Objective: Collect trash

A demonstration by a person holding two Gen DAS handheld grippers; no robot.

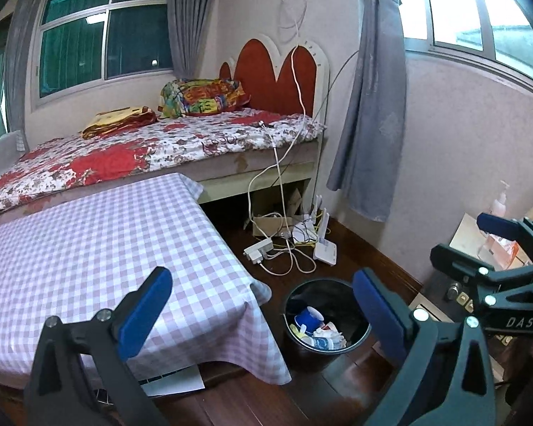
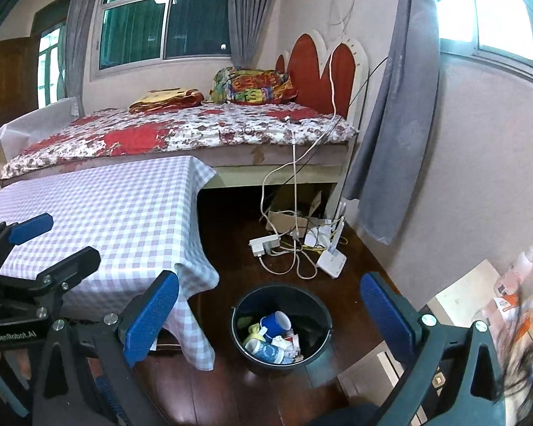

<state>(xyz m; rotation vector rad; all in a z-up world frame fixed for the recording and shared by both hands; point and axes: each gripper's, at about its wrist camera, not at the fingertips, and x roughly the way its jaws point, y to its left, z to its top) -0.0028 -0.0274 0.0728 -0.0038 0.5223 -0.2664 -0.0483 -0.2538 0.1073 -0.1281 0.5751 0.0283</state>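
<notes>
A black trash bin [image 1: 311,358] [image 2: 266,367] stands on the dark wood floor beside the table's corner. Inside it lie a blue paper cup [image 1: 307,317] [image 2: 275,323], crumpled paper and other wrappers. My left gripper [image 1: 263,305] is held above and short of the bin, its blue pads wide apart with nothing between them; the right wrist view shows it over the table edge [image 2: 53,246]. My right gripper [image 2: 270,312] is likewise open and empty above the bin, and it appears at the right of the left wrist view [image 1: 479,239].
A table under a pink checked cloth [image 1: 106,248] [image 2: 106,206] sits left of the bin, with a bed [image 1: 160,149] behind it. A power strip [image 2: 264,245], cables and a white router [image 2: 332,261] lie on the floor. A low cabinet with a bottle [image 1: 499,202] stands at the right.
</notes>
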